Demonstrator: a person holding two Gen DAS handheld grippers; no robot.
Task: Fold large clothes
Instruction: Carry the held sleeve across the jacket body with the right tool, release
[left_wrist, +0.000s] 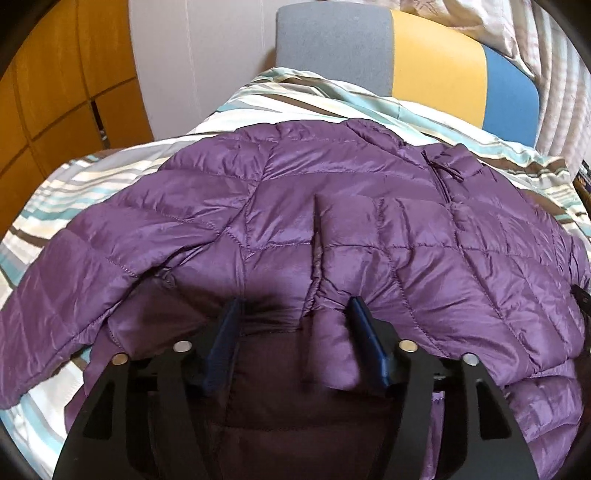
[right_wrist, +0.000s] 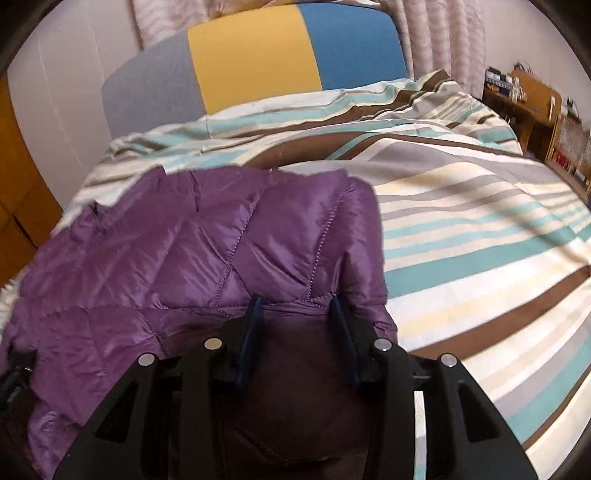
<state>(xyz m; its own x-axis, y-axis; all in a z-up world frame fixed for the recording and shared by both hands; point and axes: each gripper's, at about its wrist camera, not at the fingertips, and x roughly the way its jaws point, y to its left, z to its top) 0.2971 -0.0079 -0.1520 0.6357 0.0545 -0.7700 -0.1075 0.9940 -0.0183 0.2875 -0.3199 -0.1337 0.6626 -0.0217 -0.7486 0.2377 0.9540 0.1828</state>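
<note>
A quilted purple down jacket (left_wrist: 332, 206) lies spread on a striped bed cover (left_wrist: 44, 206), with its zip and collar toward the headboard and one sleeve trailing to the left. My left gripper (left_wrist: 293, 308) is shut on a bunched fold at the jacket's near edge; puffed fabric bulges between its blue fingers (left_wrist: 360, 317). In the right wrist view the jacket (right_wrist: 207, 240) fills the left half. My right gripper (right_wrist: 296, 306) is shut on its near hem by the right-hand side edge. The dark lining hangs under both grippers and hides the bed there.
The striped bed cover (right_wrist: 461, 240) stretches bare to the right of the jacket. A grey, yellow and blue headboard (right_wrist: 255, 55) stands at the far end. An orange wardrobe (left_wrist: 55, 92) is on the left, and wooden shelves (right_wrist: 535, 107) and curtains (left_wrist: 554, 74) on the right.
</note>
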